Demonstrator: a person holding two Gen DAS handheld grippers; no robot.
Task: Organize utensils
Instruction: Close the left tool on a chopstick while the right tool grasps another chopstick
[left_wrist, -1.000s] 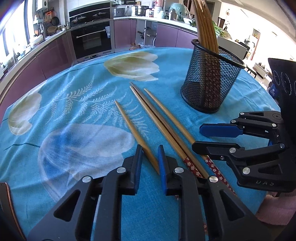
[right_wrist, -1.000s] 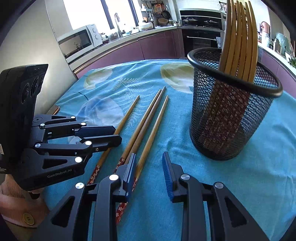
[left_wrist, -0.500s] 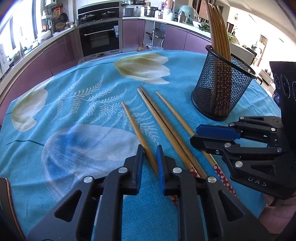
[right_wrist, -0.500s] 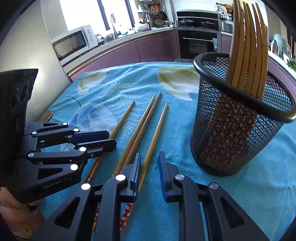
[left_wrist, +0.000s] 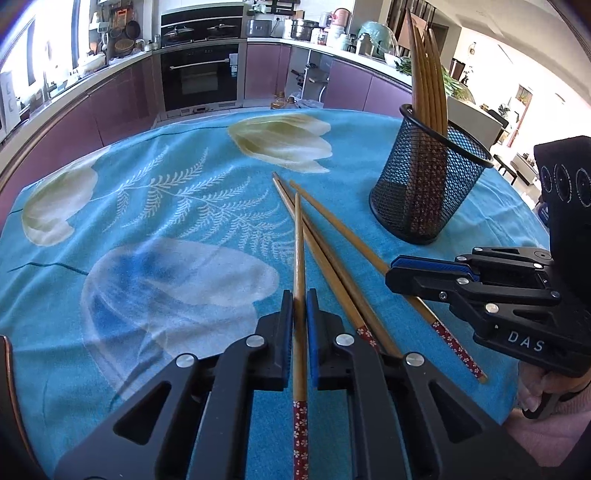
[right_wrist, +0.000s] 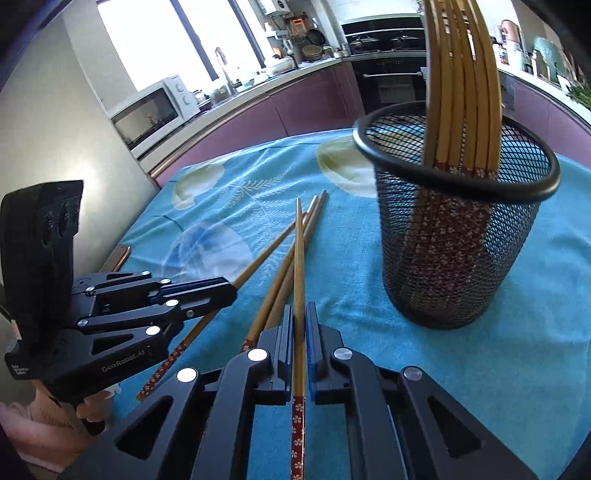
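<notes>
Pinching one chopstick (left_wrist: 299, 273) each, both grippers' fingers (left_wrist: 286, 321) are clamped narrow; mesh holder (left_wrist: 430, 184) sits around 2 o'clock.

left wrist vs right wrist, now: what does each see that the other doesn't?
Left wrist only: the DAS lettering on the right gripper. Right wrist only: the GenRobot.AI lettering on the left gripper. Both: each gripper shut on a chopstick, two loose chopsticks on the blue cloth, the mesh cup, the oven.
</notes>
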